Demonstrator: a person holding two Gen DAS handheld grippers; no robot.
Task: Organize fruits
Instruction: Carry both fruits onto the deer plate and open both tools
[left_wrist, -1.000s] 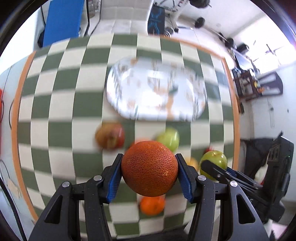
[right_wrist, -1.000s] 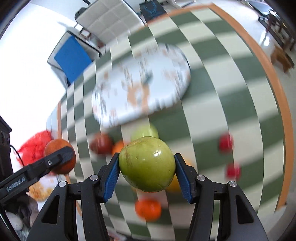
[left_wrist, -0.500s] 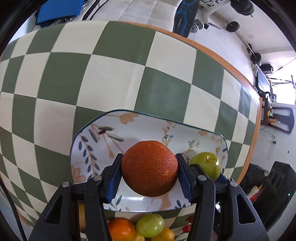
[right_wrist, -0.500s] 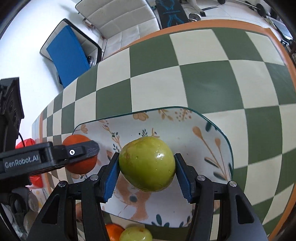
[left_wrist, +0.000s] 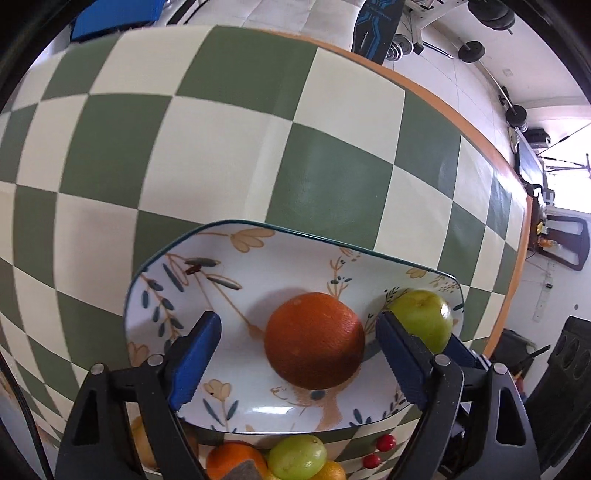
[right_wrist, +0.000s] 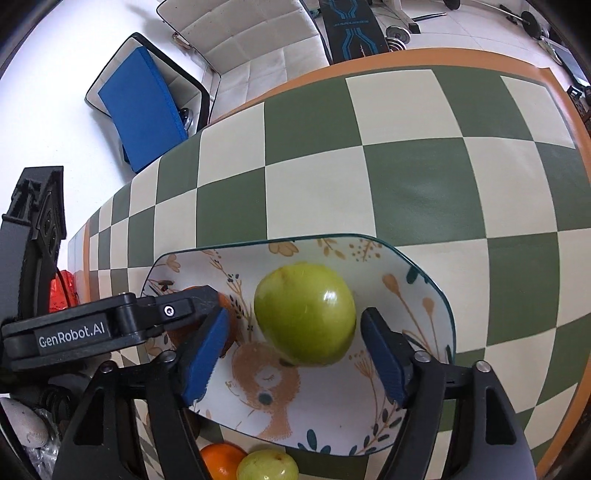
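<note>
Checkered tablecloth (left_wrist: 207, 155), plate (left_wrist: 280, 254); loose fruits (left_wrist: 295, 456) nearby

Our right gripper (right_wrist: 291, 354): jaws spread wide, blue pads clear of the fruit on both sides
Green apple (right_wrist: 305, 313): sitting between our fingers, on the plate, touching neither pad
Plate (right_wrist: 417, 273): floral, straight ahead and under our fingertips, on the checkered tablecloth (right_wrist: 406, 166)
Left gripper (right_wrist: 122, 325): reaching in from our left, over the plate's left end
Orange (right_wrist: 225, 328): mostly hidden behind that gripper and our left pad
Below us: a second orange (right_wrist: 221, 461) and a second green fruit (right_wrist: 267, 465), just off the plate's near rim
</note>
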